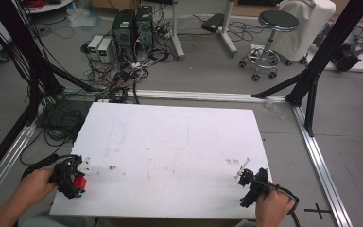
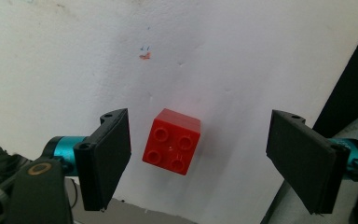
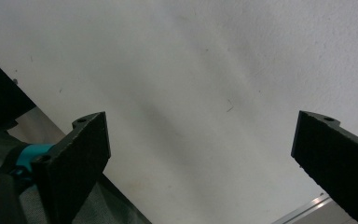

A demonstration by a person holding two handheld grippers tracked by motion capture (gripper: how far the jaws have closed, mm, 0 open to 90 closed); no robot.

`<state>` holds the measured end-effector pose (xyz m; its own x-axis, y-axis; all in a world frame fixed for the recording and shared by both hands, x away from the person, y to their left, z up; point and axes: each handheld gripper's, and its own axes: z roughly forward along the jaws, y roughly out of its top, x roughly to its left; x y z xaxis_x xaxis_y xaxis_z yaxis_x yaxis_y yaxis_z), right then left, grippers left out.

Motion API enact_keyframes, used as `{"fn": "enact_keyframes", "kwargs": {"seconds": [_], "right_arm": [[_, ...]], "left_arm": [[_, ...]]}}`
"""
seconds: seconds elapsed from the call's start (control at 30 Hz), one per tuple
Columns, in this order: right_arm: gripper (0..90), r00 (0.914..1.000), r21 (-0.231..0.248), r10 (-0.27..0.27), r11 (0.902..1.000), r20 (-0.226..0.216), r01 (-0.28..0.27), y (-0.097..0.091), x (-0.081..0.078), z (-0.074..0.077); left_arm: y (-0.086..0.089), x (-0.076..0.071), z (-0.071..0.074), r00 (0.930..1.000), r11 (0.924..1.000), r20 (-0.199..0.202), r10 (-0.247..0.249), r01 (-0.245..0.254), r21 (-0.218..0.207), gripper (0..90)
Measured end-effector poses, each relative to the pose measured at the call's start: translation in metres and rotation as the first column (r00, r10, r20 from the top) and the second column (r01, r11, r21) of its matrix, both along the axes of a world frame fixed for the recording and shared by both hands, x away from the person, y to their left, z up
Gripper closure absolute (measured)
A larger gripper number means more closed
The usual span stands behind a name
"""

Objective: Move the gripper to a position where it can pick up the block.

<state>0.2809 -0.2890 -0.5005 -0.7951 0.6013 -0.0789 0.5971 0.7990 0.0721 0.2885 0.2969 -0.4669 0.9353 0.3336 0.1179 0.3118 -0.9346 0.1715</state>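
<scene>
red brick (image 2: 172,148), white table (image 1: 179,137), black tongs (image 2: 198,163)

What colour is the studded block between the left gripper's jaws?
Red; the block shows best in the left gripper view.

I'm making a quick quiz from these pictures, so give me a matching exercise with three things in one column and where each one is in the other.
Things:
1. red brick
2. left gripper
3. right gripper

Places:
A. open over bare white board near its right front corner
B. lying studs up on the white board
C. open, fingers either side of the brick

Pairs: 1-B, 2-C, 3-A
</scene>
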Motion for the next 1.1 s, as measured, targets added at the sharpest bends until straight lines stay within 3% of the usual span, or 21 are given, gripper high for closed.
{"fn": "enact_keyframes", "kwargs": {"seconds": [0.2, 0.33, 0.47, 0.57, 0.87, 0.9, 0.93, 0.97, 1.1], "right_arm": [[3.6, 1.0000, -0.003, -0.001, 1.0000, 0.000, 0.001, 0.000, 0.000, 0.000], [3.6, 1.0000, 0.000, -0.004, 1.0000, 0.001, 0.004, 0.000, 0.000, 0.000], [3.6, 1.0000, -0.001, 0.000, 1.0000, -0.003, 0.000, 0.000, 0.000, 0.000], [3.6, 1.0000, -0.001, 0.000, 1.0000, -0.002, 0.000, -0.001, 0.000, -0.001], [3.6, 1.0000, -0.001, -0.004, 1.0000, -0.002, 0.004, -0.001, 0.000, -0.001], [3.6, 1.0000, -0.004, 0.000, 1.0000, -0.003, 0.000, 0.000, 0.001, -0.001], [3.6, 1.0000, -0.004, 0.000, 1.0000, -0.003, 0.000, 0.000, 0.001, -0.001], [3.6, 1.0000, -0.003, 0.001, 1.0000, -0.002, -0.001, 0.000, 0.001, -0.001], [3.6, 1.0000, -0.004, -0.007, 1.0000, -0.005, 0.007, 0.000, 0.000, -0.001]], "left_arm": [[0.002, 0.004, 0.003, 0.9980, 0.9980, -0.021, -0.060, 0.061, 0.016, 22.1], [0.002, 0.008, 0.005, 0.9908, 0.9906, -0.033, -0.131, 0.133, 0.034, 22.1], [0.002, 0.010, 0.005, 0.9858, 0.9854, -0.038, -0.164, 0.165, 0.041, 22.1], [0.003, 0.013, 0.004, 0.9753, 0.9737, -0.050, -0.215, 0.218, 0.067, 22.1], [0.008, 0.015, -0.002, 0.9567, 0.9548, -0.057, -0.285, 0.289, 0.070, 22.1], [0.009, 0.016, -0.003, 0.9486, 0.9463, -0.066, -0.309, 0.314, 0.077, 22.1], [0.009, 0.016, -0.003, 0.9486, 0.9463, -0.066, -0.309, 0.314, 0.077, 22.1], [0.010, 0.017, -0.005, 0.9430, 0.9399, -0.067, -0.326, 0.331, 0.084, 22.1], [0.012, 0.019, -0.006, 0.9367, 0.9322, -0.067, -0.344, 0.349, 0.096, 22.1]]}}
